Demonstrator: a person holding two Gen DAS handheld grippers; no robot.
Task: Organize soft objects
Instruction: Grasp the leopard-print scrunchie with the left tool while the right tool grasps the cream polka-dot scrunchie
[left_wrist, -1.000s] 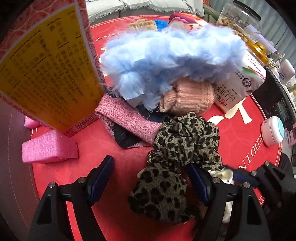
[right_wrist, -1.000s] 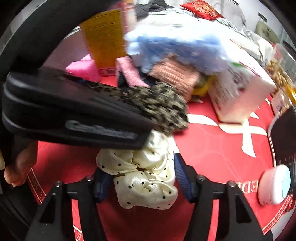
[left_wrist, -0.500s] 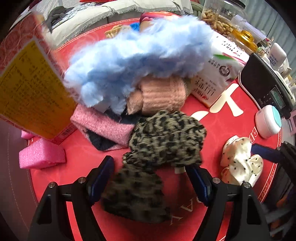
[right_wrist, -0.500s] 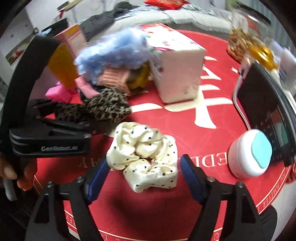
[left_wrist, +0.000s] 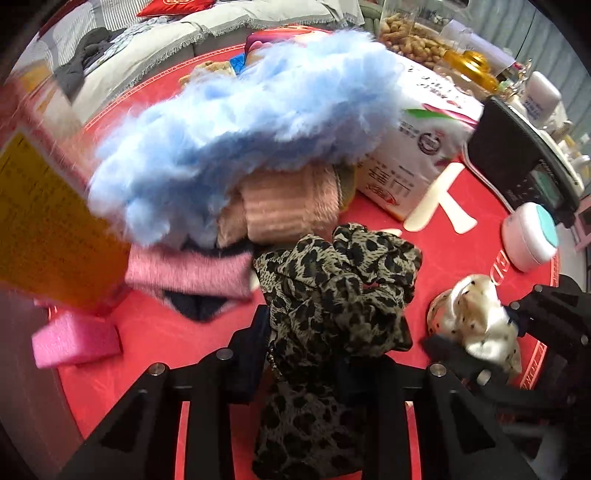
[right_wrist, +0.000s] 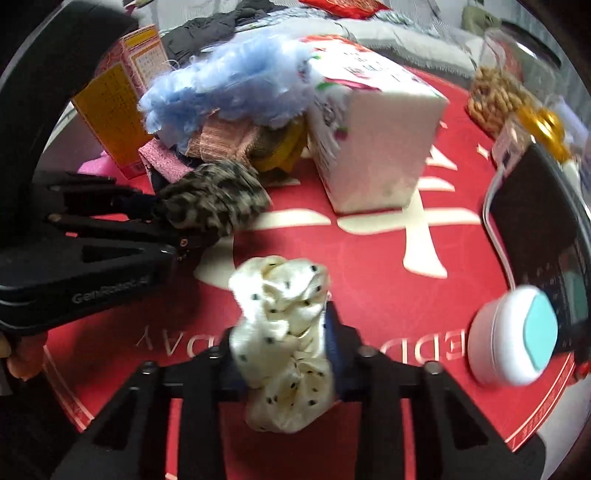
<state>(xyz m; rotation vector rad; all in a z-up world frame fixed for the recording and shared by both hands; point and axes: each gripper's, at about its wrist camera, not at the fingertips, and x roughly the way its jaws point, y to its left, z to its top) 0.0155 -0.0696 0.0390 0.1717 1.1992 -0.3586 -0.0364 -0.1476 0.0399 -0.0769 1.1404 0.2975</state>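
Soft things sitting on a round table (right_wrist: 369, 266)
A fluffy piece (left_wrist: 240, 118) is lying atop the heap, with 1 carton (right_wrist: 373, 147) standing right of it and a box (right_wrist: 118, 107) left.

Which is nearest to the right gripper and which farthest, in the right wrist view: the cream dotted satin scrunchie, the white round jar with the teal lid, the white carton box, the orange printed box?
1. Cream dotted satin scrunchie: pinched between the closing jaws of the right gripper.
2. White round jar with teal lid: to the right, on the red mat.
3. White carton box: centre, farther back.
4. Orange printed box: far left, behind the pile.
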